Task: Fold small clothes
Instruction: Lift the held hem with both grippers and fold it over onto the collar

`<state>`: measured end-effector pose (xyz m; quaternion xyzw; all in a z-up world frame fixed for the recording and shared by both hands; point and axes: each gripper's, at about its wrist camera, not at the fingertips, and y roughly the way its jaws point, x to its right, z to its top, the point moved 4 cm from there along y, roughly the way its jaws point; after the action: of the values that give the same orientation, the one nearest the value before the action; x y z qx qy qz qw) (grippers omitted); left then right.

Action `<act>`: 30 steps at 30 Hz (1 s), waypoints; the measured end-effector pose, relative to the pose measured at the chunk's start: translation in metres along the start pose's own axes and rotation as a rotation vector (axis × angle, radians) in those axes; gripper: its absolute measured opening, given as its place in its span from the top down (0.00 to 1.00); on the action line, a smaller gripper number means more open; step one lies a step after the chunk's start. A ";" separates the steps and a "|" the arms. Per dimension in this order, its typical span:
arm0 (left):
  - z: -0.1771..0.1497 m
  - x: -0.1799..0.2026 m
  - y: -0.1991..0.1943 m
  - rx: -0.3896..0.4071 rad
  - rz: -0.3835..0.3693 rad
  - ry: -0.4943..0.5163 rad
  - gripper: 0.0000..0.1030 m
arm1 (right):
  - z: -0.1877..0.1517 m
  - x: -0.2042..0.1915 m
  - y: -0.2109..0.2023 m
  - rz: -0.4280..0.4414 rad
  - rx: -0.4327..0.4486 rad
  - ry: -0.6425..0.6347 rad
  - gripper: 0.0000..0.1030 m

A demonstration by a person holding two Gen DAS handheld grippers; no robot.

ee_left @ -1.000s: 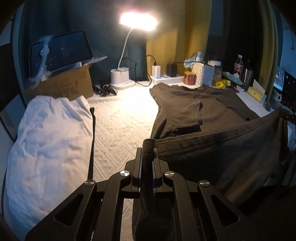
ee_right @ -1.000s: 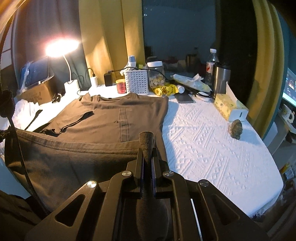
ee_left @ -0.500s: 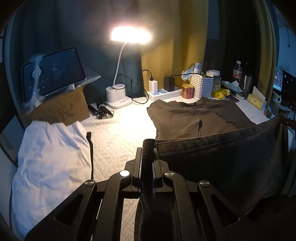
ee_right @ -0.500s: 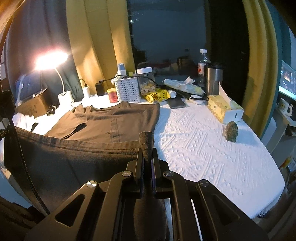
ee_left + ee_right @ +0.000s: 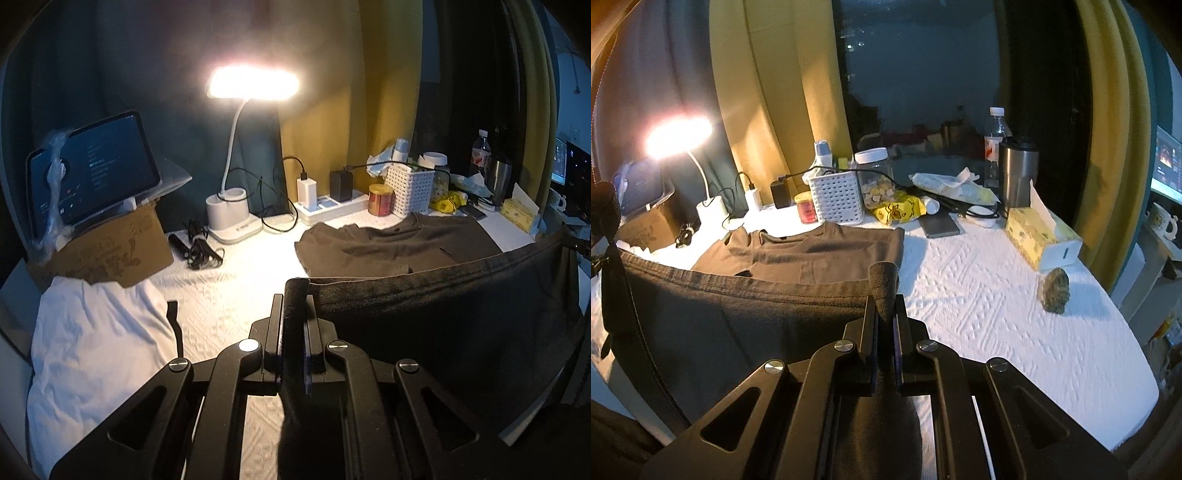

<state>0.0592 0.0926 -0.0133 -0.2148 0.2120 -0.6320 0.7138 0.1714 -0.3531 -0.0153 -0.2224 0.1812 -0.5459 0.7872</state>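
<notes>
The left gripper (image 5: 295,295) is pinching one corner of the dark T-shirt's (image 5: 443,325) hem, its jaws pressed together on a bunched roll of cloth that is sticking up between them. The right gripper (image 5: 884,284) is pinching the opposite corner of the same hem in the same way, jaws closed tight on the fabric. Between the two grippers the hem is stretching as a taut, raised edge, and the cloth below it is hanging down toward the near side of the table (image 5: 1015,314).

The rest of the T-shirt is lying flat on the white textured table cover, its collar end pointing toward the white basket (image 5: 836,197) and reaching nearly to it. A sleeve is lying folded inward on the flat part. Just beside the basket, on its lamp side, a small red jar (image 5: 806,206) is standing. Further from the basket on that side, the lit desk lamp (image 5: 236,206) is shining over the table, and beyond the lamp a tablet (image 5: 92,170) is leaning on a cardboard box (image 5: 110,251). A pile of white cloth (image 5: 96,350) is resting in front of the box. On the far side from the basket, a tissue box (image 5: 1041,236) and a small stone-like lump (image 5: 1054,290) are sitting on the cover.
</notes>
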 end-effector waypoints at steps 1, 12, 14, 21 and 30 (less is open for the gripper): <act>0.002 0.000 0.002 0.001 0.001 0.003 0.94 | 0.002 0.001 0.002 0.000 0.002 0.002 0.93; 0.028 -0.001 0.036 0.000 -0.001 0.018 0.94 | 0.034 0.011 0.034 -0.009 0.032 0.013 0.93; 0.031 -0.002 0.041 0.005 0.002 0.012 0.94 | 0.039 0.011 0.041 -0.007 0.034 0.011 0.93; 0.046 -0.008 0.064 0.024 0.009 -0.001 0.94 | 0.058 0.012 0.071 0.003 0.040 0.015 0.93; 0.065 -0.016 0.089 0.049 0.013 0.010 0.94 | 0.082 0.015 0.102 0.002 0.057 -0.001 0.93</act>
<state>0.1668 0.1205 -0.0111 -0.1928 0.2017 -0.6333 0.7218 0.2992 -0.3238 -0.0029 -0.1998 0.1652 -0.5498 0.7940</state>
